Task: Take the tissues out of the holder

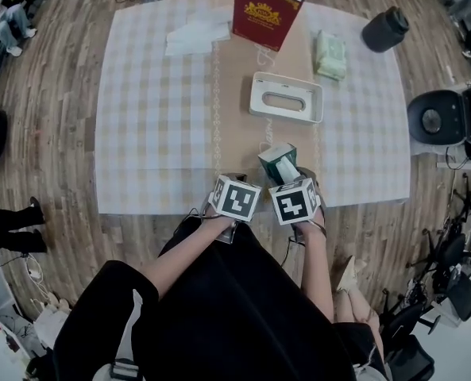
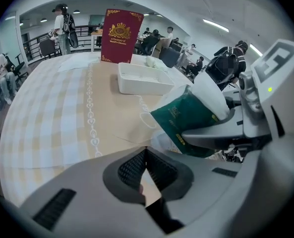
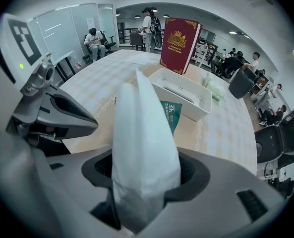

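Between the pads of the right gripper (image 3: 146,177) a tissue pack (image 3: 144,128), white with a green end, is pinched and sticks out past the tips. Beyond it the white holder (image 3: 186,102) rests on the table (image 1: 156,117). Just beside, the left gripper (image 2: 146,168) has its jaws pressed together on nothing.

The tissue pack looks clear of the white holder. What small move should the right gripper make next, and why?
Probably lower the tissue pack onto the bare cloth of the table just ahead, then open. The right gripper is clamped on the pack, held above the table's near edge, and the holder stands apart, farther back.
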Motion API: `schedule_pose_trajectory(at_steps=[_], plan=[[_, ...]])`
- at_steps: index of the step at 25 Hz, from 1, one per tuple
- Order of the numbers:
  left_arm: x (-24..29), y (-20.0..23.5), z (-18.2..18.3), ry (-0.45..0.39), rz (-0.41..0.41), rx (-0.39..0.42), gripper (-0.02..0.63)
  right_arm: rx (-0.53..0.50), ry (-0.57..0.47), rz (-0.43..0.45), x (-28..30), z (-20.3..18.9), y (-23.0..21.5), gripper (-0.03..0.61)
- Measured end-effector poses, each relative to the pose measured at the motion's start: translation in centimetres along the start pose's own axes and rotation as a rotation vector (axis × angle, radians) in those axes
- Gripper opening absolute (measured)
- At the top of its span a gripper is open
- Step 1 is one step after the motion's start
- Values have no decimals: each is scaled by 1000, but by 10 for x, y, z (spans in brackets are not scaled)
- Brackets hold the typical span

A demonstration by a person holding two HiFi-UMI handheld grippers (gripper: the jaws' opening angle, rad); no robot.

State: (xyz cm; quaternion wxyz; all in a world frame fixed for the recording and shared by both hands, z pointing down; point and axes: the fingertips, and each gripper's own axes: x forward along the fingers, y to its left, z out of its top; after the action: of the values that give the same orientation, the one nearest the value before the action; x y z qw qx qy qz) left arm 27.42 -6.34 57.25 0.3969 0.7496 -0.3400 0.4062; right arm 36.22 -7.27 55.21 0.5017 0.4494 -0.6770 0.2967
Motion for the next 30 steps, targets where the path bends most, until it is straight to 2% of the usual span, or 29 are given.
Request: schedule_pose_trajectory(at_steps=[8,16,30], plan=[[9,17,20,4,-22,-28,2,-57,80,-4,22,8,1,268],[15,28,21,22,-31,-32,0,-121,119,16,35,9,8,276],[17,35,16,36,-39,-45,0,-214,2,-31,32,14,14,301]])
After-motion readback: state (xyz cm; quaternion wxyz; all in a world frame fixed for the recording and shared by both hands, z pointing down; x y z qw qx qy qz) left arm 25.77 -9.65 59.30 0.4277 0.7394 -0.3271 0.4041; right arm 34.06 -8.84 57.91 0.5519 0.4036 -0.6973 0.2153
